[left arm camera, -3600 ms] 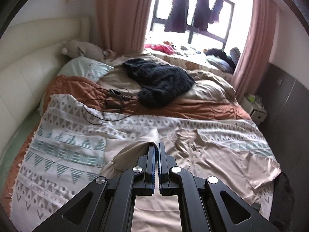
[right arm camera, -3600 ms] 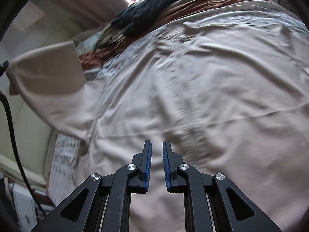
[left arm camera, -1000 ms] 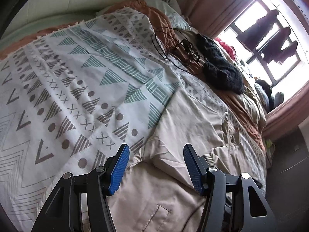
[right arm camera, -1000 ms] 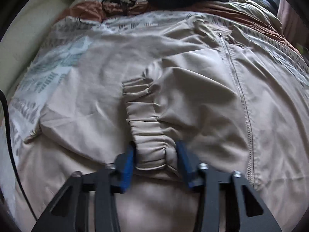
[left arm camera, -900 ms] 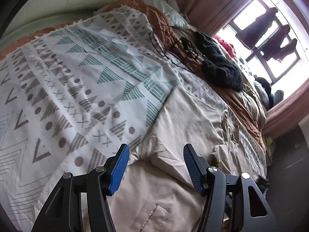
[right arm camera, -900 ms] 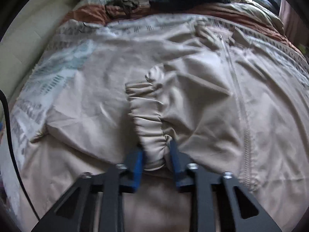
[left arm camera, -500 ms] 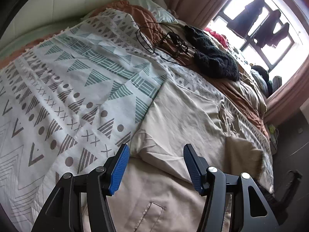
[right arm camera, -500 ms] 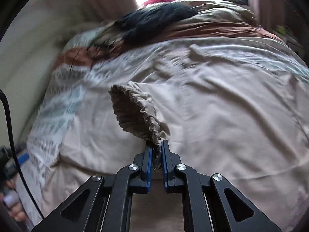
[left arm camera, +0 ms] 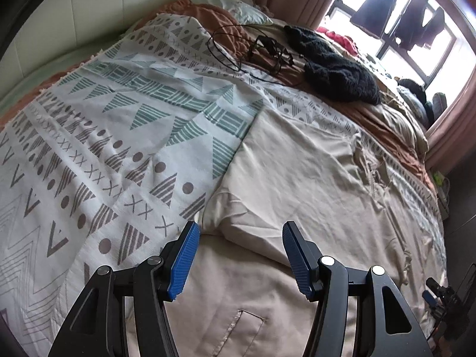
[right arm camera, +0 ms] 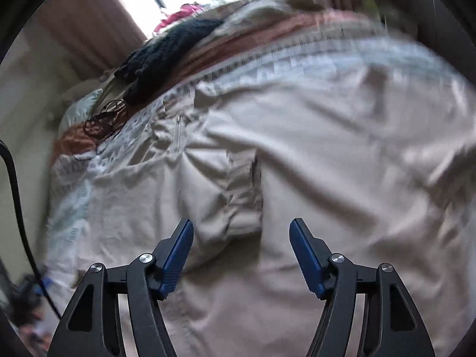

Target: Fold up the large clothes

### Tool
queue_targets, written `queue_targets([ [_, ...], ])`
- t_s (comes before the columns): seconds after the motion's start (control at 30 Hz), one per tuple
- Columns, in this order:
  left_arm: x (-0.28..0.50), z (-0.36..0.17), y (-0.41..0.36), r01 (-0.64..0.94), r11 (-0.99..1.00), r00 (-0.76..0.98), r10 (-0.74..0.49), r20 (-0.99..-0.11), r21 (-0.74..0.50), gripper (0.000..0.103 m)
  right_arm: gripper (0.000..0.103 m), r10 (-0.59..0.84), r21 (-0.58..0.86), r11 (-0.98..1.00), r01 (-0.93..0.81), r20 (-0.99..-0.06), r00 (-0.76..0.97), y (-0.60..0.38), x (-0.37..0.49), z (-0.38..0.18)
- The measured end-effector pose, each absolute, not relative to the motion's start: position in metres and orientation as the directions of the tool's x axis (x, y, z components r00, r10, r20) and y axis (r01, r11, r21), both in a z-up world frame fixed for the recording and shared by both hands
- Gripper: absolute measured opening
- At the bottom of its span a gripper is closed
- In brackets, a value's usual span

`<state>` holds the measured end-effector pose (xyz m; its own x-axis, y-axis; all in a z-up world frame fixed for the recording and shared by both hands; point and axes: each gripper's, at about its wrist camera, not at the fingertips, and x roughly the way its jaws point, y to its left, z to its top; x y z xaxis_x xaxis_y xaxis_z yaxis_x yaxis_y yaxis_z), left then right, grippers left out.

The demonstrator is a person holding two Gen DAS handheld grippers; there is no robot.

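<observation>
A large beige zip jacket lies spread on the bed, on a patterned white blanket. My left gripper hovers open over the jacket's folded left edge, nothing between its blue pads. In the blurred right wrist view the jacket fills the picture, one sleeve folded across the body with its gathered cuff lying just ahead of my right gripper. That gripper's jaws are opening; the cuff lies free of the pads.
A black knitted garment and a tangle of dark cables lie further up the bed on a rust-coloured quilt. A pillow is at the head. Window with hanging clothes behind. Dark floor at right.
My right gripper shut on the sleeve cuff, lifted and carried it across the jacket, then let it go and opened. My left gripper stayed open and drifted along the jacket's edge.
</observation>
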<state>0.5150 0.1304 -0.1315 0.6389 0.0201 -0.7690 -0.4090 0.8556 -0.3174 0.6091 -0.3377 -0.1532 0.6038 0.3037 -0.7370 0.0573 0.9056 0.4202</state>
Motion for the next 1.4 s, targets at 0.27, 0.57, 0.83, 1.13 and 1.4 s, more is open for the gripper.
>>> queue_targets([
  [0.27,0.531,-0.160,0.123,-0.405,0.863,0.615,0.014,-0.789,-0.301,0.034,0.061,0.417,0.515,0.856,0.042,-0.736,0.534,-0.323,0.628,-0.195],
  [0.57,0.562,-0.204,0.125,-0.432,0.873,0.530,0.042,-0.847,-0.227,0.023,0.016,0.441,0.529,0.848,0.035,-0.741,0.507,-0.315,0.658,-0.221],
  [0.83,0.564,-0.199,0.121,-0.418,0.889,0.513,0.061,-0.856,-0.187,0.024,0.022,0.435,0.511,0.859,0.014,-0.745,0.506,-0.314,0.666,-0.213],
  [1.13,0.550,-0.156,0.086,-0.330,0.924,0.603,0.047,-0.796,-0.195,0.078,0.058,0.341,0.477,0.876,0.066,-0.711,0.615,-0.362,0.624,-0.170],
  [1.4,0.539,-0.135,0.051,-0.231,0.951,0.630,-0.013,-0.777,-0.204,0.078,0.058,0.241,0.458,0.877,0.146,-0.681,0.691,-0.419,0.592,-0.143],
])
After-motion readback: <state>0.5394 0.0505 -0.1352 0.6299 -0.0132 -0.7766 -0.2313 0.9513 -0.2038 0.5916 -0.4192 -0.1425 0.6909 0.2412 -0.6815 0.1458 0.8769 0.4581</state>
